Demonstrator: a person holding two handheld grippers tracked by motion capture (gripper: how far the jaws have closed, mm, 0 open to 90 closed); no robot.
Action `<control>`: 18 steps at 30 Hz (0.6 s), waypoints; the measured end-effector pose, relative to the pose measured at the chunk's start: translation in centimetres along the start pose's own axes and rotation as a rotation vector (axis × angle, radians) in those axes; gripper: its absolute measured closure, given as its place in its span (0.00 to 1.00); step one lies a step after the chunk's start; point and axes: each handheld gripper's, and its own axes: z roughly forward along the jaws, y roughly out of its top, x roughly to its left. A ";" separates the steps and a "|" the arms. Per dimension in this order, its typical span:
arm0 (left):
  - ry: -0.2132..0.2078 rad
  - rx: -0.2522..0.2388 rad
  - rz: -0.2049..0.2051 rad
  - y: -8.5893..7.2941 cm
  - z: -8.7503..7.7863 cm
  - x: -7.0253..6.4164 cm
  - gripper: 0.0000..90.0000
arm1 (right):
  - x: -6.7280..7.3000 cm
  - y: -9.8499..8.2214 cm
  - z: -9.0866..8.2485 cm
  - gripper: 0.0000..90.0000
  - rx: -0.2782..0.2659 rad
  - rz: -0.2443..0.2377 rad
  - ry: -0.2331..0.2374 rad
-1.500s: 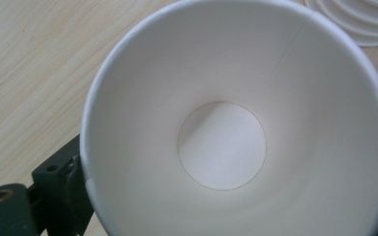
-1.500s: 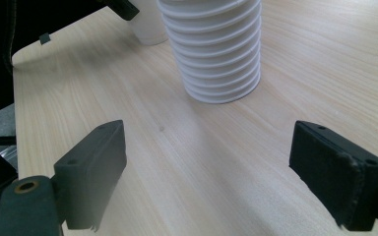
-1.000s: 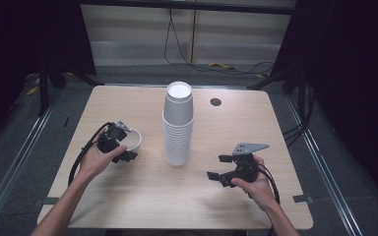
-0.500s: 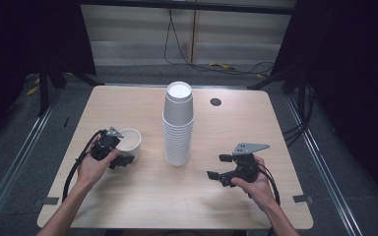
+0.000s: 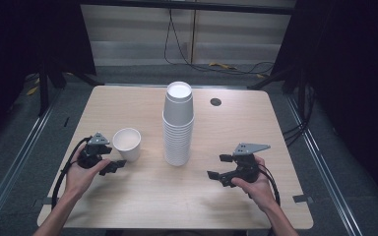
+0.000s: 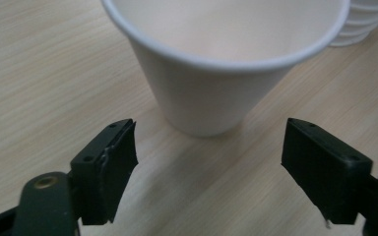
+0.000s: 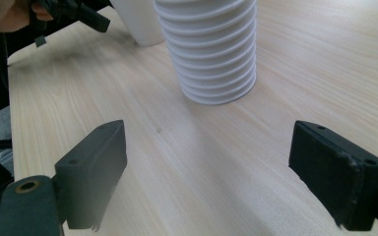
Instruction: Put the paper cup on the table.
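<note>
A single white paper cup [image 5: 126, 143] stood upright, mouth up, on the pale wood-grain table [image 5: 142, 201], left of a tall stack of white paper cups [image 5: 178, 125] nested upside down near the table's middle. The left gripper [image 5: 109, 160] sat just beside the single cup, its jaws spread wide and apart from the cup's wall; in the left gripper view the cup [image 6: 224, 59] stood between and beyond the two black jaws. The right gripper [image 5: 219, 167] rested low, right of the stack, jaws wide and holding nothing, with the stack [image 7: 211, 49] ahead of them
</note>
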 end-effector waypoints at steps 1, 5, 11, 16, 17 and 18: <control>-0.008 -0.016 -0.003 -0.4 -0.4 -0.4 0.24 | 0.0 0.0 -0.1 0.17 -0.008 -0.003 -0.007; -0.008 -0.058 -0.011 -0.9 -1.1 -1.2 0.24 | 0.1 -0.1 -0.2 0.17 -0.011 -0.003 -0.018; -0.075 -0.108 -0.039 -1.3 -1.4 -2.6 0.23 | 0.5 -0.1 -0.2 0.17 -0.035 -0.008 -0.048; -0.084 -0.106 -0.044 -1.7 -1.1 -4.0 0.23 | 0.8 -0.5 -0.5 0.17 -0.047 -0.001 -0.062; -0.079 -0.109 -0.050 -1.7 -1.0 -4.3 0.23 | 0.8 -0.7 -0.7 0.17 -0.047 0.003 -0.065; -0.074 -0.113 -0.053 -1.8 -0.9 -4.5 0.23 | 0.9 -0.8 -0.8 0.17 -0.048 0.005 -0.070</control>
